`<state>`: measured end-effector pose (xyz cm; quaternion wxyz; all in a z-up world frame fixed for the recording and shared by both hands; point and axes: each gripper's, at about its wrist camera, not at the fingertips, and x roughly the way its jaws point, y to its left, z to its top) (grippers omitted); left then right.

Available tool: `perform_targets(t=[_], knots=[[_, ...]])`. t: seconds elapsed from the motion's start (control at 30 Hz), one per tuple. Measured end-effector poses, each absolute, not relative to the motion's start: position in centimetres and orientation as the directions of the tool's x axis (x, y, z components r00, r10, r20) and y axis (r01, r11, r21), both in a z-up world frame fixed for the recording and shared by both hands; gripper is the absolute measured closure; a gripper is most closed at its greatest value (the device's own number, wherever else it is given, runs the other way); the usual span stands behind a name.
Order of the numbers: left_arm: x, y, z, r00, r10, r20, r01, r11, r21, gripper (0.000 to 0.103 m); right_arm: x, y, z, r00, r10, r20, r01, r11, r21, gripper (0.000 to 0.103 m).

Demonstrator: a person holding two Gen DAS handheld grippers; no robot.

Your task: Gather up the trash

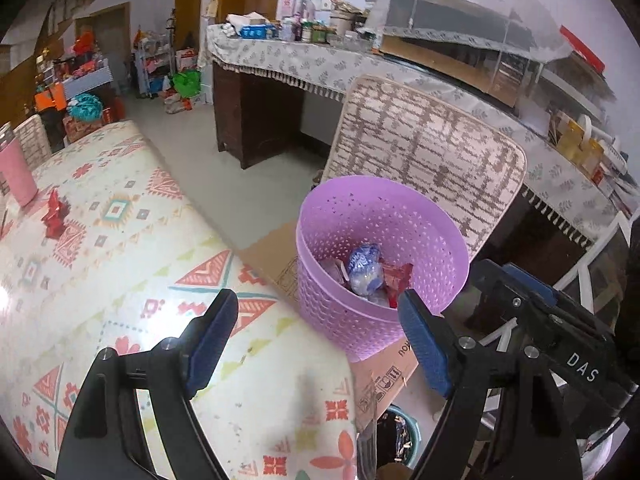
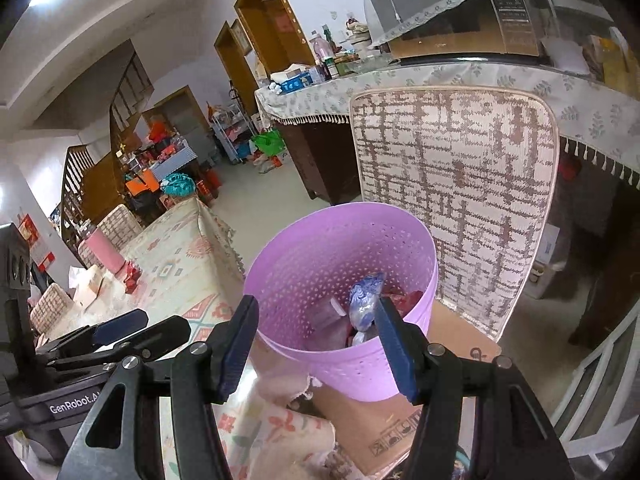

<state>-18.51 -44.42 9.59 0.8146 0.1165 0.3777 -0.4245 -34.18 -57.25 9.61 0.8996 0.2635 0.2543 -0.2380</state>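
The left gripper [image 1: 316, 336] stands released over the table [image 1: 120, 280], jaws wide with nothing between them. The right gripper [image 2: 316, 344] is likewise released and empty, its jaws framing the bin [image 2: 340, 300] from just above the near rim.

The bin sits on a cardboard box [image 2: 380, 420] just off the table's corner, in front of a chair [image 2: 452, 200]. Inside it lie a blue-and-white wrapper [image 2: 364, 296], a red wrapper [image 1: 396, 276] and some paler scraps, filling only the bottom.

The trash left to collect looks to be the red scrap [image 1: 56, 212] on the table, beside a pink cup [image 1: 16, 172]. It lies well away from both grippers, toward the far left of the left view (the opposite way from the bin). Its long axis seems to run roughly upright in that view, though it is too small to be sure. The left hand appears nearer to it, so the reach probably falls to that side.
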Motion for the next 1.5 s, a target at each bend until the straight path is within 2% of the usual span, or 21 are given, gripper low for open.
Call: perform_targets(t=[0.23,0.37,0.67,0.7,0.73,0.8,0.9,1.1,1.2,1.5], knots=[[-19.6,-41.6,11.4,0.458,-0.610,-0.647,0.740,0.665,-0.104,0.021,-35.2,-56.0,10.2,0.770,-0.293,-0.567,0.551,0.753,0.358,0.034],[-21.2,-39.8,12.8,0.567,-0.607,-0.557,0.705,0.707,-0.053,0.007,-35.5,-55.1,10.3,0.770,-0.291,-0.569,0.546,0.761,0.350,0.034],[-24.1,-36.3,14.4,0.649,-0.645,-0.404,0.681,0.729,-0.071,0.005,-35.9,-53.5,10.2,0.758,-0.313,-0.573,0.548,0.782,0.297,0.033],[-24.5,-35.8,14.4,0.668,-0.647,-0.367,0.676,0.734,-0.064,0.005,-36.0,-53.3,10.2,0.756,-0.317,-0.573,0.549,0.784,0.290,0.033],[-24.8,-35.7,14.4,0.679,-0.645,-0.351,0.673,0.738,-0.054,0.001,-36.1,-53.1,10.1,0.754,-0.320,-0.574,0.550,0.786,0.284,0.032],[-25.3,-35.6,14.4,0.703,-0.629,-0.333,0.661,0.750,-0.020,0.000,-36.2,-52.9,10.0,0.750,-0.322,-0.578,0.552,0.786,0.277,0.031],[-25.5,-36.1,14.1,0.716,-0.599,-0.360,0.645,0.764,0.012,0.000,-36.4,-52.7,9.8,0.743,-0.324,-0.586,0.556,0.787,0.269,0.031],[-24.7,-36.8,12.1,0.647,-0.602,-0.469,0.669,0.742,-0.030,0.000,-37.0,-51.6,9.4,0.718,-0.365,-0.593,0.568,0.799,0.196,0.030],[-24.7,-37.0,11.1,0.623,-0.594,-0.509,0.672,0.739,-0.040,0.000,-37.3,-51.2,9.3,0.709,-0.386,-0.590,0.573,0.803,0.162,0.026],[-24.8,-37.4,8.8,0.562,-0.575,-0.594,0.679,0.731,-0.065,0.000,-38.4,-51.0,8.3,0.676,-0.414,-0.609,0.597,0.793,0.122,0.024]])
